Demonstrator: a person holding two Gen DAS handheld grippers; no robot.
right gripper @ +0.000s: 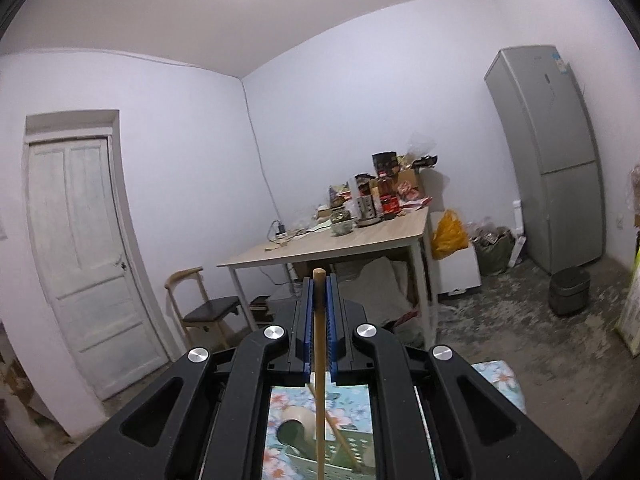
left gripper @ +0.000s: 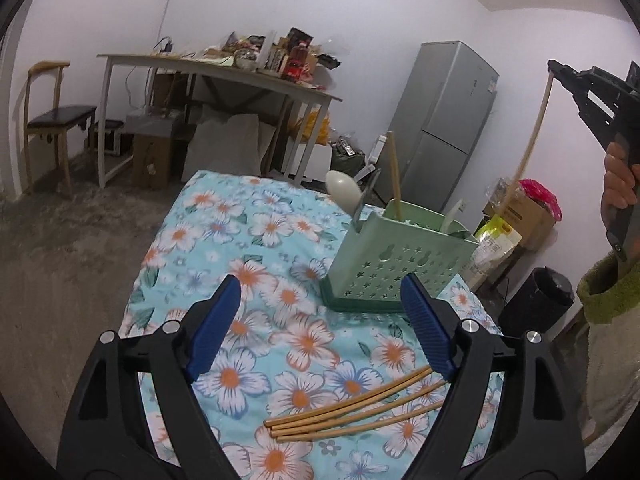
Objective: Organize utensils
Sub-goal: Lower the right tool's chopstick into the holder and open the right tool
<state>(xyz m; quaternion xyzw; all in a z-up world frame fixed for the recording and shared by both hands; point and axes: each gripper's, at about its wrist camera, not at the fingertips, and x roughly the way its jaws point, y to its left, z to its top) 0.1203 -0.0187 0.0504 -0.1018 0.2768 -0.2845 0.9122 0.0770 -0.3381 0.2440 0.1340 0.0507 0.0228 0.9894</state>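
Left tongs (left gripper: pixel 320 312) stand wide open with nothing between the blue pads, hovering over the floral-cloth surface (left gripper: pixel 248 240); four loose chopsticks (left gripper: pixel 352 412) lie on the cloth just below and toward the right pad, and the green perforated utensil holder (left gripper: pixel 396 256) sits just beyond the right pad, carrying one upright chopstick (left gripper: pixel 394 176) and a pale spoon (left gripper: pixel 340 192). Right tongs (right gripper: pixel 319 280) are clamped fully onto a single chopstick (right gripper: pixel 319 360), which hangs down from the pads toward the holder below them. A hand (left gripper: pixel 620 184) grips the right tongs' handle.
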